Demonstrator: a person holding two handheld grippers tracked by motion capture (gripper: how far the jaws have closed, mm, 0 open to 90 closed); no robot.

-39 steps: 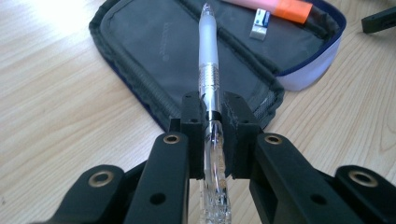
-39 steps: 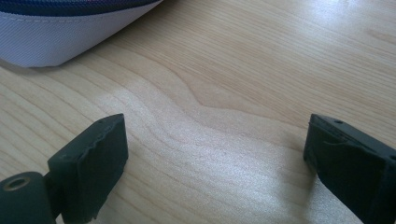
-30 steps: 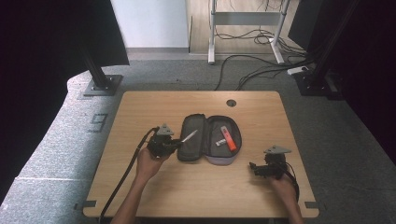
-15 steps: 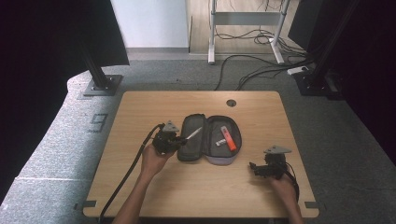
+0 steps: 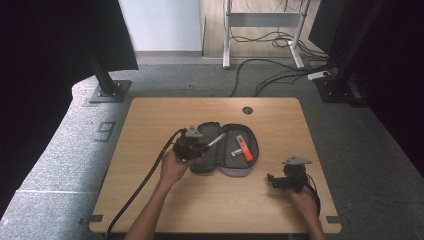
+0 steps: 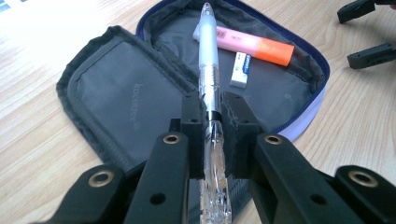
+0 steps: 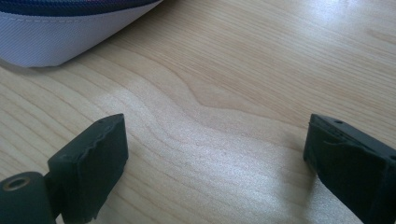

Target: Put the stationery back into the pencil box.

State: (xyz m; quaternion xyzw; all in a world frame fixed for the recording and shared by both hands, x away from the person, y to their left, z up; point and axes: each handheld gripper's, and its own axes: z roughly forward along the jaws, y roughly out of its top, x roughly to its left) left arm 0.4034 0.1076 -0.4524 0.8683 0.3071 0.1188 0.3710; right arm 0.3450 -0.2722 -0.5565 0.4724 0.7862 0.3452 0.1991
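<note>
Left gripper pinches the clear pen mid-barrel over the open pencil case; pen likely light, stiff, slick plastic, best gripped there; right gripper spread, empty.

A clear mechanical pencil is clamped lengthwise, tip forward, above the open grey pencil case.

An open pencil case lies on the wooden table.
</note>
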